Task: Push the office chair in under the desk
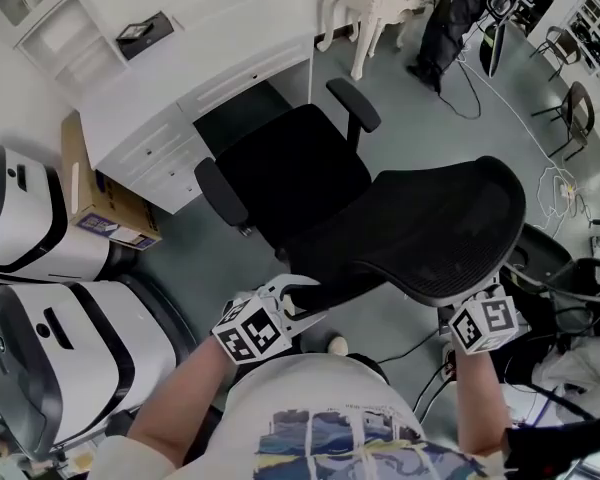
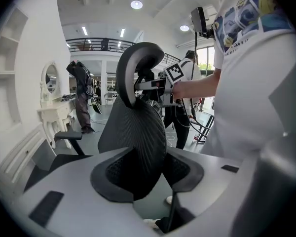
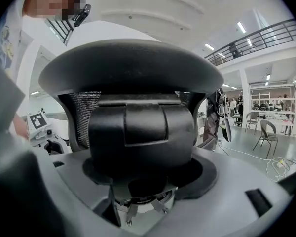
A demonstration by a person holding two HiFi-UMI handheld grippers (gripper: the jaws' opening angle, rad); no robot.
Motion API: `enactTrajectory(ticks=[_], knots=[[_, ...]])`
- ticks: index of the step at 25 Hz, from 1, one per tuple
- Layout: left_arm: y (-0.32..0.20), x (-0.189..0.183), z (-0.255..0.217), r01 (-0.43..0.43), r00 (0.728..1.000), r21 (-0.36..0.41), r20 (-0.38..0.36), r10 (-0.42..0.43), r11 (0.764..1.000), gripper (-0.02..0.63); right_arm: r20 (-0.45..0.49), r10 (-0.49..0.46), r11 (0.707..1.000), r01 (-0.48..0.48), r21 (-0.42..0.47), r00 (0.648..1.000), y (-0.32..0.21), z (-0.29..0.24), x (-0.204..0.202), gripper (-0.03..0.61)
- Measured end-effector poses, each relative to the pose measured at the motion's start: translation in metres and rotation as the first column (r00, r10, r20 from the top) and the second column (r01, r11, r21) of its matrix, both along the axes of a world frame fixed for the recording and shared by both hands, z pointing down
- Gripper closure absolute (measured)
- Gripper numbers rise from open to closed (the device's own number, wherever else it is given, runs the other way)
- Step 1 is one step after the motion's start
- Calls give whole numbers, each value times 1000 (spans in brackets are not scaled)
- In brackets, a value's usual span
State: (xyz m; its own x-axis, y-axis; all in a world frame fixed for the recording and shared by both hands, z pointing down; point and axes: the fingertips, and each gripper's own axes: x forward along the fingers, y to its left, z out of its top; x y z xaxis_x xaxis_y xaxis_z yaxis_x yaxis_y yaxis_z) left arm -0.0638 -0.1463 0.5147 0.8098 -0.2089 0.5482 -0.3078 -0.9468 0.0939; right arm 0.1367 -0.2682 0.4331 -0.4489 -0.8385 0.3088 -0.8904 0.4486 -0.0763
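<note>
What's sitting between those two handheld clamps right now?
The office chair's mesh backrest spans the gap: the left gripper clamps one edge, the right gripper the other, clearest in the head view.

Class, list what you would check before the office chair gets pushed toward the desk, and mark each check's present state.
1. Left gripper clamped on the backrest edge: ok.
2. Right gripper clamped on the backrest: ok.
3. Seat faces the kneehole: ok.
4. Armrests fit under the desk: cannot tell.
5. Castors free of floor cables: cannot tell, base hidden.
</note>
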Motion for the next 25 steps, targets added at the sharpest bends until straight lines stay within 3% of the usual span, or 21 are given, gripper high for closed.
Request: enactTrajectory(ticks=[25], knots=[[-80, -74, 3, 71, 997, 9, -20, -71, 997, 440, 4, 37, 999, -37, -11, 999, -74, 4, -72, 256]])
